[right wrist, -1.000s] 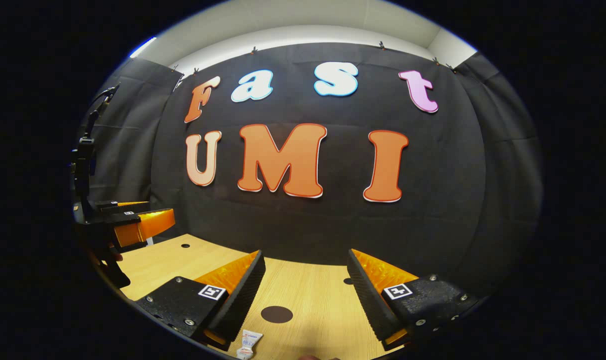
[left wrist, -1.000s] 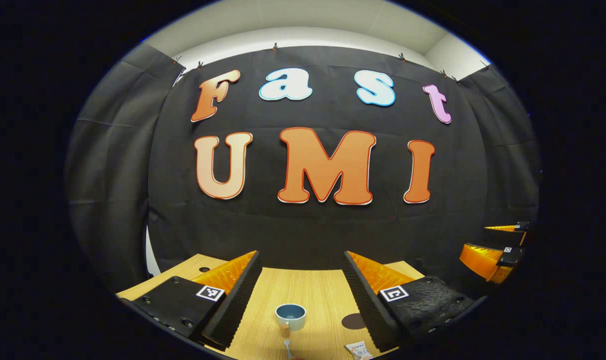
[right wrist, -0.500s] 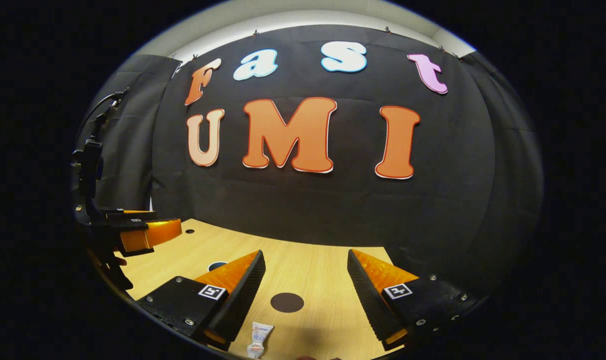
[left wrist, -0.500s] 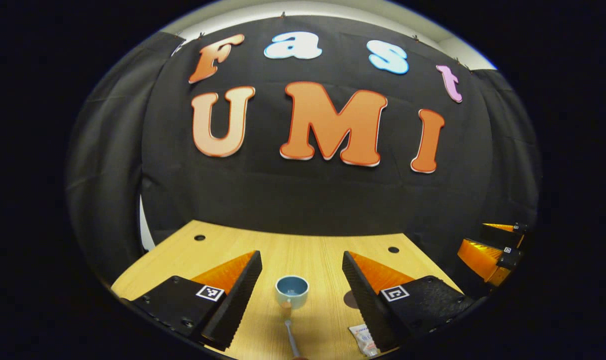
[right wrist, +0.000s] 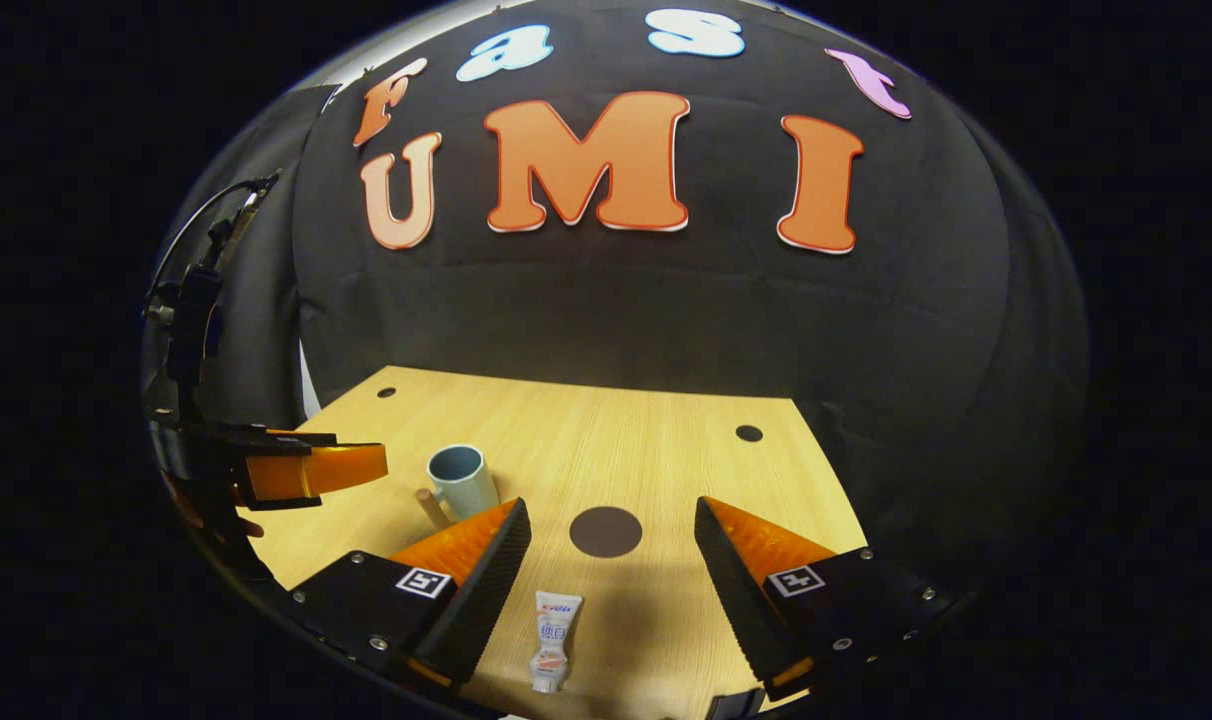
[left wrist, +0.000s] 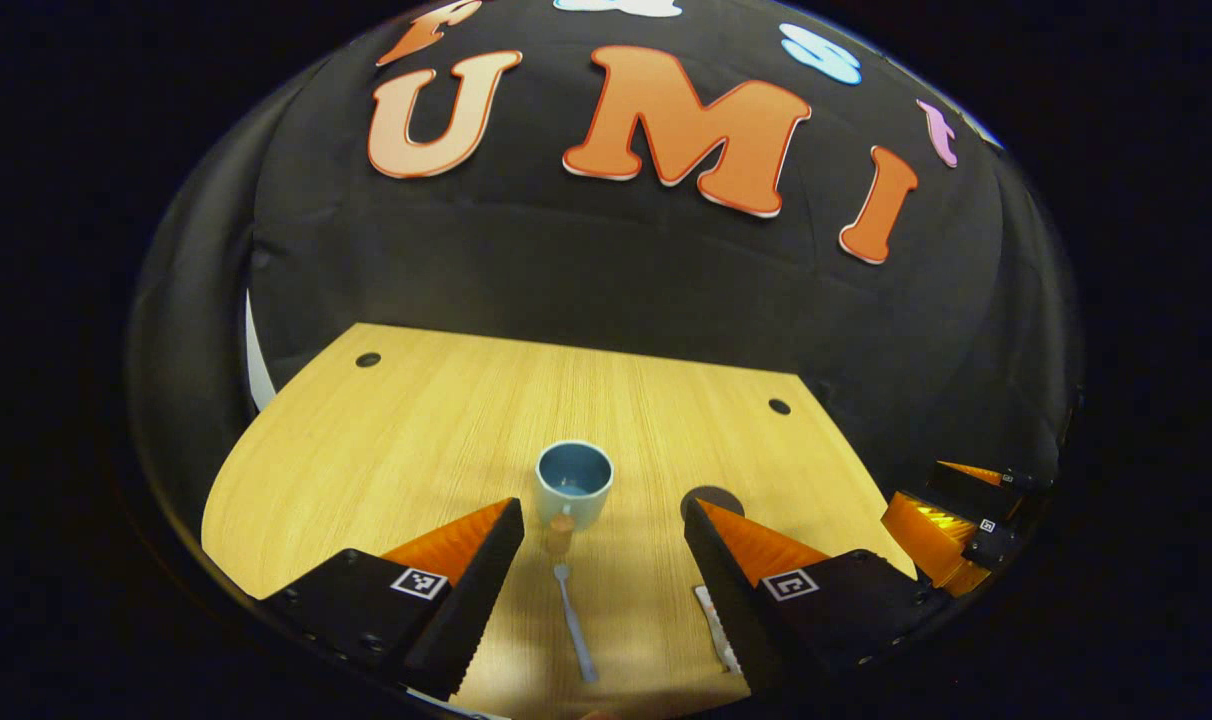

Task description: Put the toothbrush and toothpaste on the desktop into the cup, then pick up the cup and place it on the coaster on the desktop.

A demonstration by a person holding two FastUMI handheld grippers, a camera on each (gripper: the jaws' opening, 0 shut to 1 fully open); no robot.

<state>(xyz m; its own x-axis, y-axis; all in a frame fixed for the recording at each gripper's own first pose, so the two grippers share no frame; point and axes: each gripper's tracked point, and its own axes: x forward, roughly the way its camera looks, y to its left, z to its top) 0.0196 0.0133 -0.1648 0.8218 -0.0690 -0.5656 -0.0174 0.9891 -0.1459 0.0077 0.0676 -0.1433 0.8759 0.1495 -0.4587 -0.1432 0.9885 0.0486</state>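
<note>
- Toothbrush [left wrist: 574, 622] lies flat on the wooden desktop [left wrist: 416, 420], close to the near edge, its head end toward the cup and its length running back toward the near edge.
- Just beyond the toothbrush the blue cup [left wrist: 574, 483] stands upright with its mouth open, roughly midway across the desktop; its brown handle faces the near edge.
- In the right gripper view the toothpaste [right wrist: 552, 640] tube lies flat near the near edge, cap end toward that edge, apart from the cup [right wrist: 461, 480].
- A dark round coaster [right wrist: 605, 531] lies flat beyond the toothpaste, to the right of the cup and well short of the far edge.
- The left gripper [left wrist: 601, 525] hangs above the near edge with its fingers spread wide and nothing between them; the toothbrush sits in line with the gap.
- The right gripper [right wrist: 611, 525] is likewise wide open and holds nothing, with the toothpaste below its gap.
- Two small dark holes mark the far corners of the desktop.
</note>
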